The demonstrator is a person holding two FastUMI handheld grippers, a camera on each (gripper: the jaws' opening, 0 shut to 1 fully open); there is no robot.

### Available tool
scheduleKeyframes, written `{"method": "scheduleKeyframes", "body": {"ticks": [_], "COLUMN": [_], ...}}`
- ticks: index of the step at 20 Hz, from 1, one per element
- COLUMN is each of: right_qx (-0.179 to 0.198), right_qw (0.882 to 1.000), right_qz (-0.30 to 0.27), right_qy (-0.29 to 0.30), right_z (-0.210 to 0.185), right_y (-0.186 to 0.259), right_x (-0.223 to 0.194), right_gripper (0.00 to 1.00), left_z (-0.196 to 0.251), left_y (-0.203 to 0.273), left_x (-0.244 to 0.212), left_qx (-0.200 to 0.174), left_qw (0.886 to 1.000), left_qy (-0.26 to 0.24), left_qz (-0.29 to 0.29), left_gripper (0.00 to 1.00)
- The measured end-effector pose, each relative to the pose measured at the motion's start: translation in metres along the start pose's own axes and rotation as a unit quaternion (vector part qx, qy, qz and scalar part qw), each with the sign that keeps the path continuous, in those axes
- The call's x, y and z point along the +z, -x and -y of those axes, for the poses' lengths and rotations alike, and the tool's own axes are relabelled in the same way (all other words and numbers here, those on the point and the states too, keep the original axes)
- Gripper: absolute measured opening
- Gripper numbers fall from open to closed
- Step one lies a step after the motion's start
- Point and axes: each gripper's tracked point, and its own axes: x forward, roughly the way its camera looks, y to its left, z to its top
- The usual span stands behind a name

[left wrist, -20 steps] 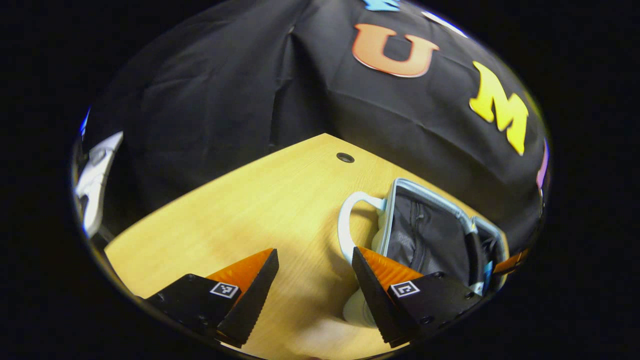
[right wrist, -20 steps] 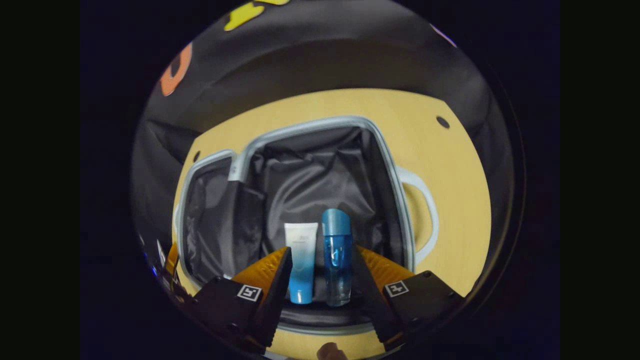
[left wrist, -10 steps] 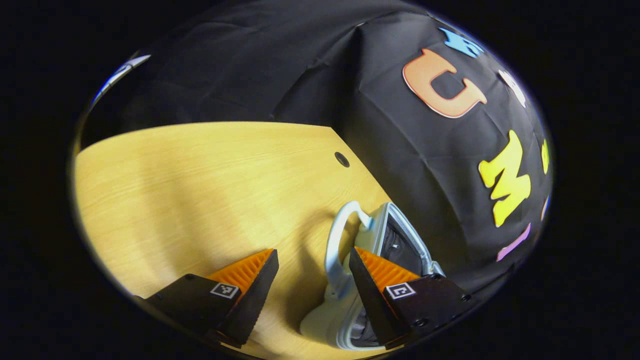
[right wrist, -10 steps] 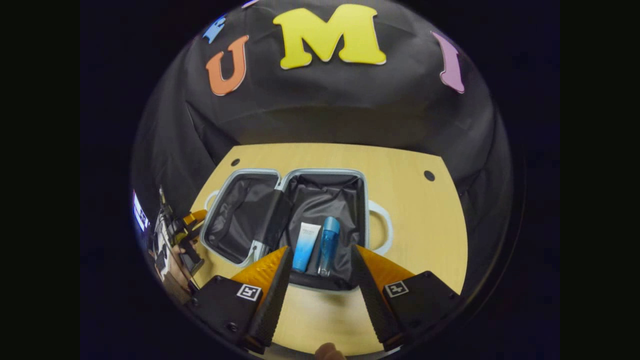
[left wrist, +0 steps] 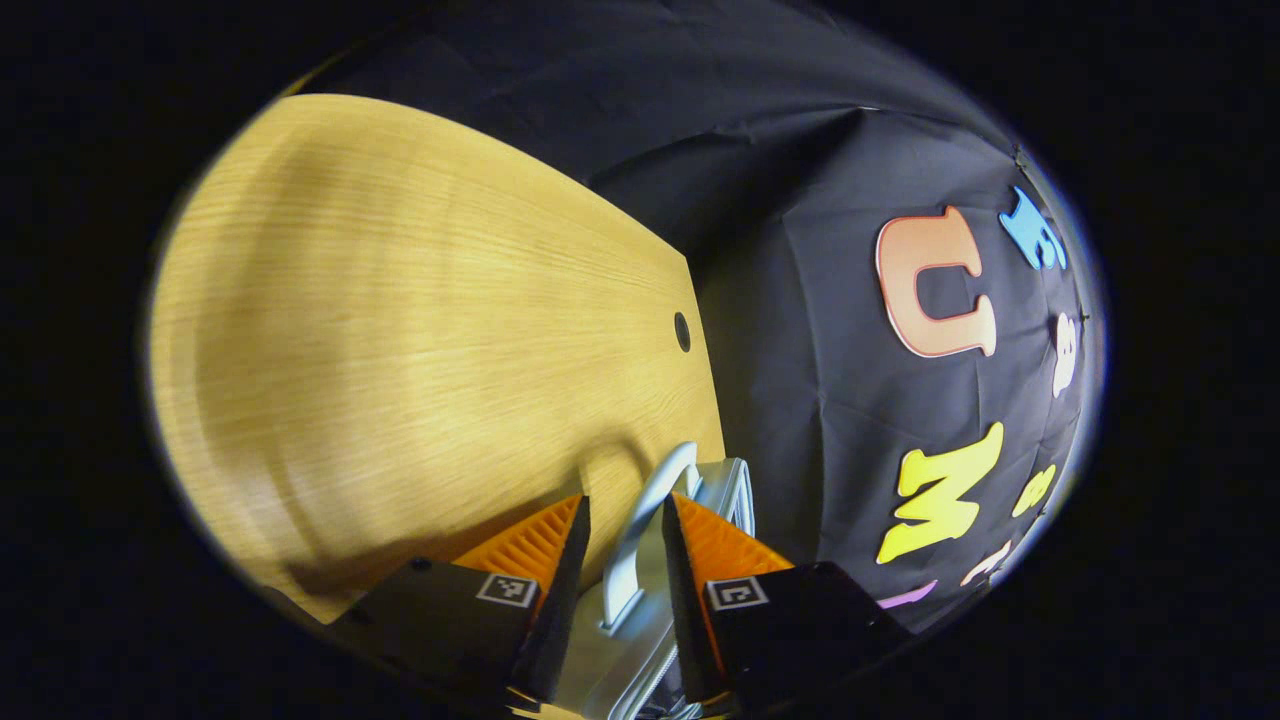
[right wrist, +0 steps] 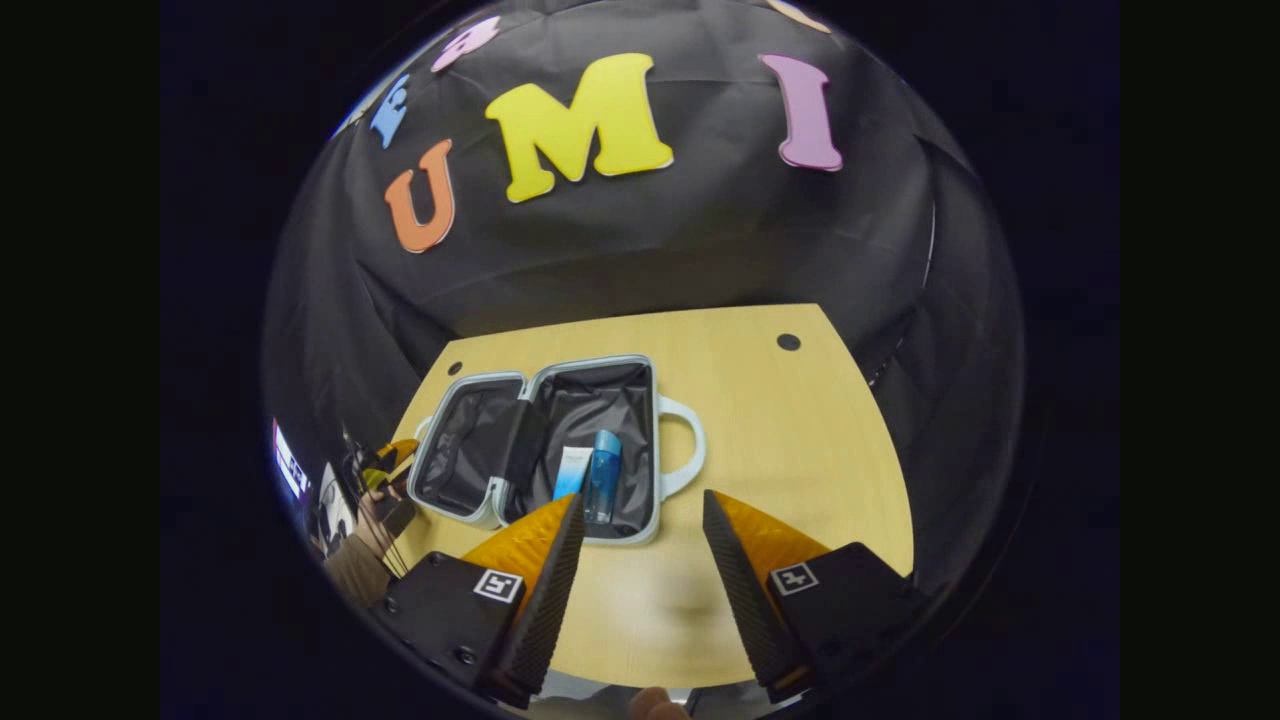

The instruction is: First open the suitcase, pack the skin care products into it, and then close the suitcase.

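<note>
A pale grey suitcase (right wrist: 655, 450) lies wide open on the wooden table (right wrist: 800, 450), its dark lining showing. In its right half a white-and-blue tube (right wrist: 572, 482) lies beside a blue bottle (right wrist: 604, 485). My right gripper (right wrist: 640, 512) hangs open and empty above the table, in front of the case. In the left gripper view, my left gripper (left wrist: 625, 505) has its fingers narrowed around the pale handle (left wrist: 640, 530) of the lid half (left wrist: 738, 485), with a slim gap on each side. That gripper (right wrist: 385, 462) and a hand also show at the case's left end.
The table (left wrist: 400, 330) stretches bare to the left of the lid handle, with a cable hole (left wrist: 682, 331) near its far edge. Another hole (right wrist: 788, 342) sits at the back right. A second handle (right wrist: 688, 450) juts from the case's right side. Black cloth walls close in behind.
My right gripper has pulled up and back from the case, leaving the tube and bottle inside. My left gripper has swung onto the lid handle and narrowed its fingers around it.
</note>
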Motion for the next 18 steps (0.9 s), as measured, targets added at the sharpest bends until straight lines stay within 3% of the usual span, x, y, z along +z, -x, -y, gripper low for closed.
{"method": "scheduleKeyframes", "body": {"ticks": [1, 4, 5, 7, 10, 11, 12, 13, 18], "right_qx": [-0.005, -0.011, -0.012, -0.013, -0.011, -0.011, -0.009, -0.007, 0.004], "right_qw": [1.000, 1.000, 1.000, 0.999, 0.999, 0.998, 0.998, 0.997, 0.995], "right_qz": [0.003, 0.015, 0.019, 0.032, 0.049, 0.056, 0.064, 0.072, 0.104], "right_qy": [-0.002, -0.004, -0.004, -0.004, -0.002, -0.001, 0.000, 0.001, 0.010], "right_z": [0.005, 0.012, 0.013, 0.013, 0.011, 0.010, 0.009, 0.007, 0.003], "right_y": [0.005, 0.017, 0.021, 0.029, 0.039, 0.042, 0.045, 0.048, 0.060], "right_x": [0.001, 0.005, 0.007, 0.015, 0.026, 0.031, 0.036, 0.041, 0.058], "right_gripper": [0.72, 0.67, 0.72, 0.67, 0.71, 0.71, 0.71, 0.71, 0.71], "left_z": [-0.001, -0.003, -0.002, 0.000, 0.012, 0.019, 0.027, 0.038, 0.074], "left_y": [-0.001, -0.004, -0.004, 0.001, 0.008, 0.012, 0.013, 0.018, 0.035], "left_x": [-0.005, -0.009, -0.007, -0.008, -0.007, -0.003, -0.001, 0.001, 0.000], "left_qx": [0.005, 0.023, 0.026, 0.033, 0.037, 0.033, 0.029, 0.022, 0.022], "left_qw": [1.000, 0.999, 0.999, 0.999, 0.997, 0.996, 0.995, 0.993, 0.976], "left_qy": [-0.009, -0.025, -0.024, -0.035, -0.071, -0.085, -0.098, -0.114, -0.213], "left_qz": [-0.007, -0.013, -0.013, -0.015, -0.011, -0.004, 0.003, 0.011, 0.041], "left_gripper": [0.43, 0.20, 0.20, 0.17, 0.11, 0.19, 0.08, 0.08, 0.07]}}
